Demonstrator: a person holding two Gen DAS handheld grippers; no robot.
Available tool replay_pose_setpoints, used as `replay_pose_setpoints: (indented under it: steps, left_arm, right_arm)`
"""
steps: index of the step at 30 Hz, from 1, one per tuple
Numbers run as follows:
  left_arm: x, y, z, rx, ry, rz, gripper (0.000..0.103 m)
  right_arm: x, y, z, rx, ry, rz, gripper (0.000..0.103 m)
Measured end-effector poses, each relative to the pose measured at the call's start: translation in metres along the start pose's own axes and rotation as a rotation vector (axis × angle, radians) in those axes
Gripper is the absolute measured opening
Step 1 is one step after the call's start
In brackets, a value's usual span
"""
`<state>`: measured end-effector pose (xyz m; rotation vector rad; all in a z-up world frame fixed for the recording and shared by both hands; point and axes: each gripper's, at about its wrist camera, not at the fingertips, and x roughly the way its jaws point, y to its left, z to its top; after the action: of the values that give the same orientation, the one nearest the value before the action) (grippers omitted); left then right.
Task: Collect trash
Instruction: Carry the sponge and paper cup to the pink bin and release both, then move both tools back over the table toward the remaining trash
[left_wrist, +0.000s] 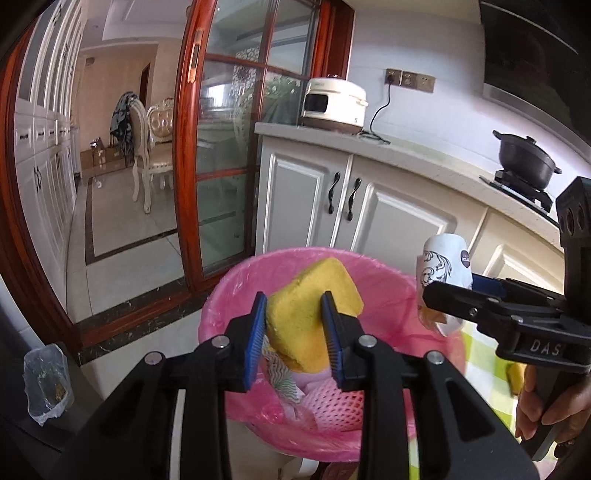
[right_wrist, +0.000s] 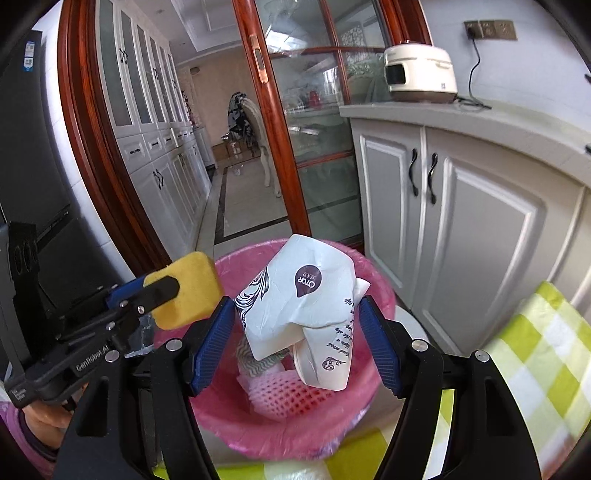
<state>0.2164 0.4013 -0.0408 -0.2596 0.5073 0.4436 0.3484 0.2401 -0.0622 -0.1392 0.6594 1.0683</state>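
Left wrist view: left gripper (left_wrist: 294, 318) set narrow, blue pads clamped on the yellow sponge (left_wrist: 314, 302), which sticks out toward 12 o'clock. Directly under and beyond it is the pink-lined trash bin (left_wrist: 376, 280); inside, pink foam net (left_wrist: 334, 406) and a patterned wrapper at 6 o'clock of the sponge. Right gripper (left_wrist: 439, 291) comes in from 3 o'clock, holding the crumpled white paper cup (left_wrist: 445, 266) over the bin's right rim. A hand (left_wrist: 546, 413) grips its handle at 4 o'clock. White cabinets (left_wrist: 306, 184) stand behind the bin; rice cooker (left_wrist: 334, 107) on the bench at 12 o'clock, black pot (left_wrist: 526, 157) at 2 o'clock.

Right wrist view: right gripper (right_wrist: 297, 325) about half open, pads pressing both sides of the crushed paper cup (right_wrist: 303, 295), held over the bin (right_wrist: 369, 269) mouth. Left gripper (right_wrist: 162, 291) at 9 o'clock, sponge (right_wrist: 188, 291) in it, over the bin's left rim. Green checked cloth (right_wrist: 535, 354) at 4 o'clock beside the bin.
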Motion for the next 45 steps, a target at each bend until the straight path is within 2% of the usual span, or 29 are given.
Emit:
replay_pose_setpoints:
  steps: [2,6,11,14,17,22,28,34,37,42,45]
  left_arm:
    - [0.009,0.006,-0.003,-0.015,0.015,0.011,0.05]
    - [0.011,0.015,-0.008,-0.042,0.016,0.036,0.059]
    - [-0.008,0.02,-0.013,-0.068,-0.005,0.056,0.069]
    - [-0.032,0.014,-0.018,-0.068,-0.037,0.08,0.082]
    - [-0.051,0.002,-0.025,-0.044,-0.061,0.093,0.092]
    - [-0.076,-0.032,-0.042,0.012,-0.059,0.065,0.094]
    - [-0.094,-0.091,-0.069,0.087,-0.045,-0.01,0.098]
    - [-0.083,-0.164,-0.101,0.2,0.031,-0.114,0.098]
    - [-0.073,-0.193,-0.112,0.203,0.071,-0.171,0.098]
    - [-0.062,-0.228,-0.125,0.224,0.106,-0.235,0.098]
    - [-0.059,-0.236,-0.127,0.233,0.121,-0.244,0.098]
  right_arm:
    - [0.01,-0.004,-0.001,0.011,0.017,0.008,0.072]
    - [0.011,-0.009,-0.004,0.029,0.013,0.026,0.073]
    - [-0.009,-0.006,-0.01,0.017,-0.01,0.009,0.073]
    - [-0.031,0.001,-0.018,-0.023,-0.028,-0.056,0.074]
    - [-0.055,0.003,-0.032,-0.048,-0.038,-0.118,0.077]
    - [-0.092,-0.012,-0.065,-0.005,-0.018,-0.193,0.077]
    - [-0.141,-0.03,-0.109,0.026,-0.002,-0.294,0.078]
    - [-0.201,-0.071,-0.174,0.129,0.026,-0.44,0.078]
    - [-0.225,-0.096,-0.2,0.186,0.042,-0.508,0.078]
    - [-0.239,-0.125,-0.223,0.237,0.083,-0.572,0.078]
    - [-0.236,-0.139,-0.225,0.265,0.096,-0.584,0.078]
